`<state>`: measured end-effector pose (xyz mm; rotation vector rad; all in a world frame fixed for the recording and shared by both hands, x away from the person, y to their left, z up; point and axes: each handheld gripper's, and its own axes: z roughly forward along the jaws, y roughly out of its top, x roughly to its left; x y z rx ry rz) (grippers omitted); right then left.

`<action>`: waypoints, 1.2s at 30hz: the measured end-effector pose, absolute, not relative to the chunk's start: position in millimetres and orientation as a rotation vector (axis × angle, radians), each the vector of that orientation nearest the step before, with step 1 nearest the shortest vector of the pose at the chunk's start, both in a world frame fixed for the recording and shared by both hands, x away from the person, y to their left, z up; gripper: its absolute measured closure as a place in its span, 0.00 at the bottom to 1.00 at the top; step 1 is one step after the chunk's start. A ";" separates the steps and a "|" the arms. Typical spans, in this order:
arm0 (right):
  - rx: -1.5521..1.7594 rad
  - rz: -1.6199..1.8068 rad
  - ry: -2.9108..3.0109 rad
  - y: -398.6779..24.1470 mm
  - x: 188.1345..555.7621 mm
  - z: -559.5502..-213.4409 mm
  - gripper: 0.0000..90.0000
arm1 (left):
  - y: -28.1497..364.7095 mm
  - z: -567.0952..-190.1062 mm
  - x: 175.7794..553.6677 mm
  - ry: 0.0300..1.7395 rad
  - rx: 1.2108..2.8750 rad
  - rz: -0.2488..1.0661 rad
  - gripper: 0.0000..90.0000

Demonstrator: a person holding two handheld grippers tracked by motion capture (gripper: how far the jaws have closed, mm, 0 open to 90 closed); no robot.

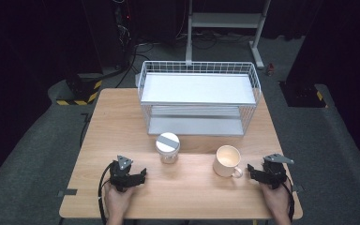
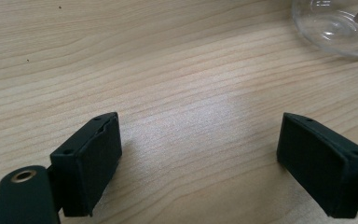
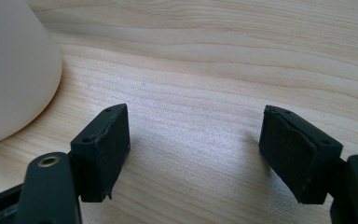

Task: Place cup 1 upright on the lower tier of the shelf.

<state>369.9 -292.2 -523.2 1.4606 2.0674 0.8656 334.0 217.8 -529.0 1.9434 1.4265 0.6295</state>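
Note:
A glass jar (image 1: pixel 168 148) with a grey lid stands at the middle of the wooden table (image 1: pixel 122 126); its clear base (image 2: pixel 335 25) shows at the top right of the left gripper view. A cream mug (image 1: pixel 228 161) with its handle toward the front right stands to the jar's right; its pale side (image 3: pixel 9 70) is at the left of the right gripper view. My left gripper (image 1: pixel 140 176) rests low near the front left, open, with bare wood between its jaws (image 2: pixel 198 154). My right gripper (image 1: pixel 253 171) sits just right of the mug, open and holding nothing (image 3: pixel 193 149).
A white wire shelf rack (image 1: pixel 198 96) with two tiers stands at the back of the table. Beyond it on the dark floor are a white stand's legs (image 1: pixel 225 21) and cables. Black tape (image 1: pixel 68 192) marks the front left edge.

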 end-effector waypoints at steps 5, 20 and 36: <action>1.459 0.866 2.068 -292.2 369.8 -523.2 0.28 | 218.0 -528.9 334.0 1.426 1.945 0.629 0.16; 1.461 0.868 2.068 -291.9 369.4 -523.2 0.28 | 216.6 -529.1 330.1 1.440 1.925 0.634 0.19; 1.454 0.868 2.067 -292.1 369.6 -523.3 0.28 | 216.6 -526.8 324.1 1.435 1.914 0.573 0.17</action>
